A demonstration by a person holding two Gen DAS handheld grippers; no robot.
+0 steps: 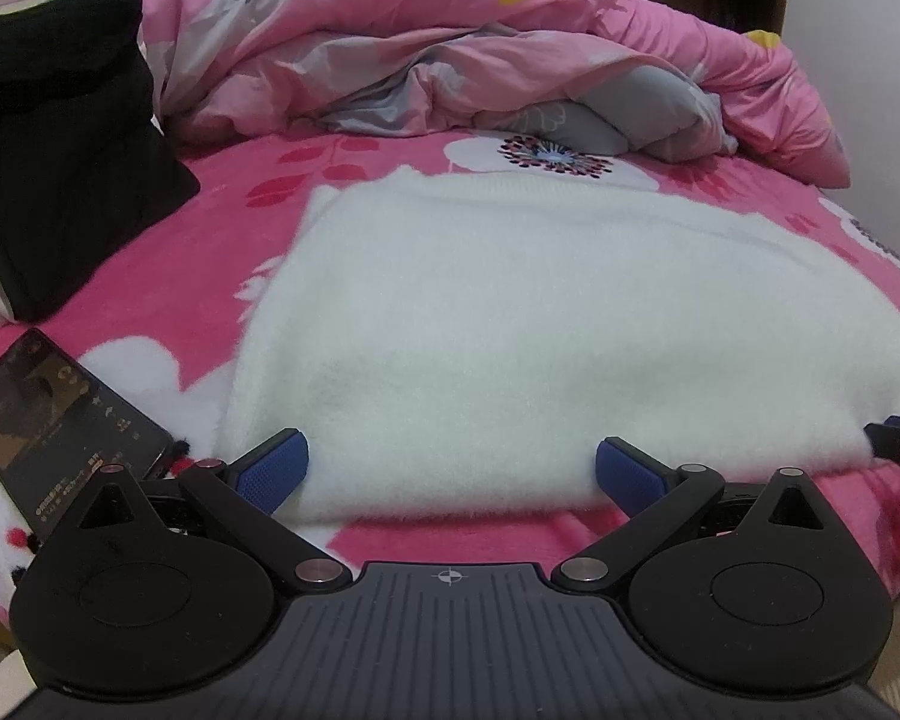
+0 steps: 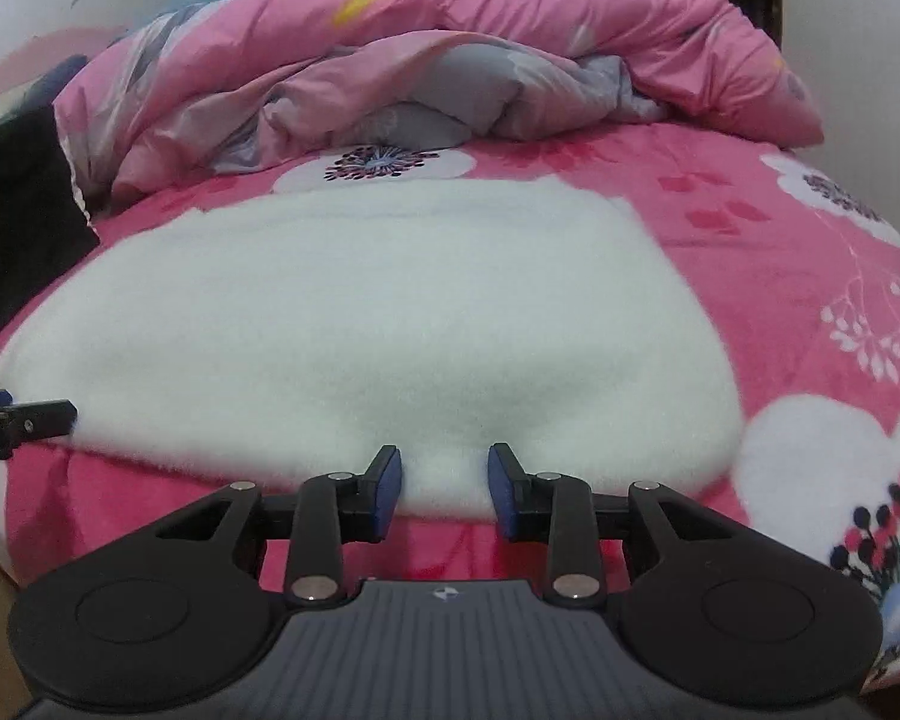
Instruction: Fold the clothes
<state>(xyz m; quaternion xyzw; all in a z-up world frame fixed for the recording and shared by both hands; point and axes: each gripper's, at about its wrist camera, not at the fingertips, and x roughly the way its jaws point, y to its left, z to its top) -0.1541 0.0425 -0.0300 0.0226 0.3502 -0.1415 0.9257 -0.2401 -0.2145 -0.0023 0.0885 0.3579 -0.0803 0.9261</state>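
Note:
A white fluffy garment lies folded flat on the pink floral bed sheet. My left gripper is open wide, and the garment's near left edge lies between its blue pads without touching them. My right gripper has its fingers drawn close on the near right edge. White fabric fills the gap and puckers just above it. Each gripper's tip shows in the other view: the right gripper at the far right, the left gripper at the far left.
A phone with a lit screen lies on the sheet just left of my left gripper. A black garment sits at the back left. A crumpled pink and grey duvet fills the far side of the bed.

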